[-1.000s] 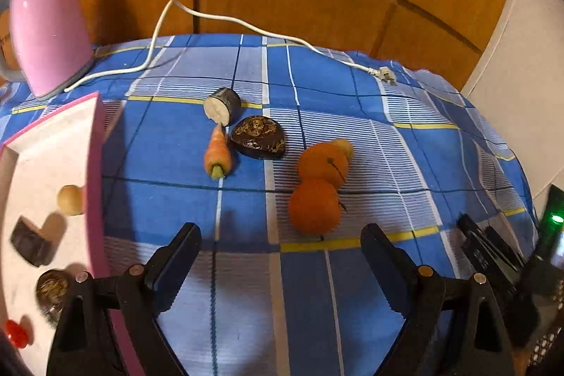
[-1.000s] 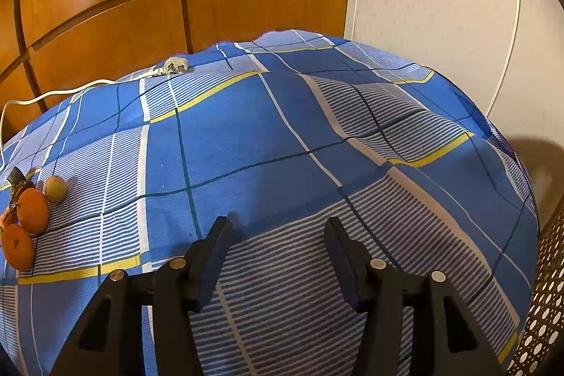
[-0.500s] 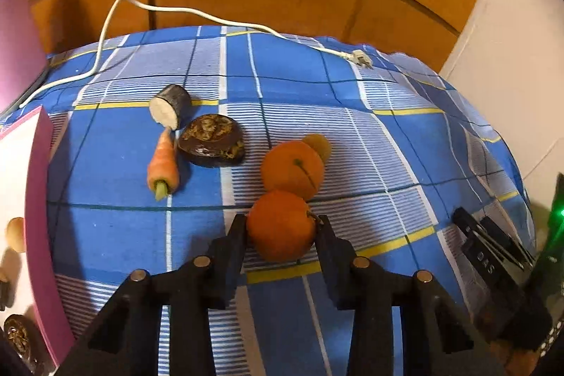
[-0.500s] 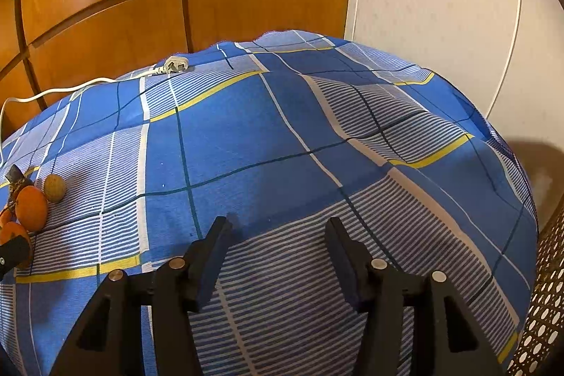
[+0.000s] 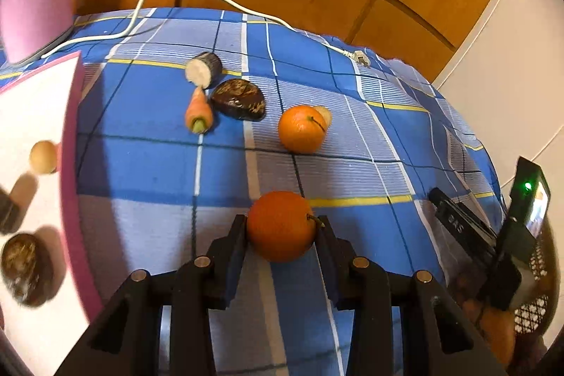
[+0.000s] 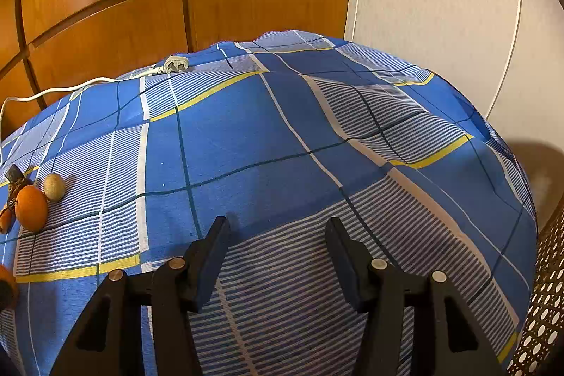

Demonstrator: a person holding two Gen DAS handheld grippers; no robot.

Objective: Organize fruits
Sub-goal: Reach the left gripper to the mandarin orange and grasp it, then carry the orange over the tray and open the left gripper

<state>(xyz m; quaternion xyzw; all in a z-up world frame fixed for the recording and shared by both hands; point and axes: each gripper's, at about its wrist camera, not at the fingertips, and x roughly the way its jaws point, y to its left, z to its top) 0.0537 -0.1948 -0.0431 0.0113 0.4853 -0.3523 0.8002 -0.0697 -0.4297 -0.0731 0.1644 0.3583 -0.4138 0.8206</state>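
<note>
While right idles, left hand-held gripper [image 5: 283, 231] clamps orange [image 5: 281, 226] btwn pads.

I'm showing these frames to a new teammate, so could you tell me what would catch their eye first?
The bright orange clamped between the left gripper fingers, low in the left wrist view, stands out first. Behind it on the blue plaid cloth lie a second orange, a carrot and a dark shell-like piece. The right gripper hangs open over bare cloth.

Two close wrist views angled down over one blue checked cloth [image 6: 246, 136], both sharing the white plug [image 5: 361, 58].
</note>
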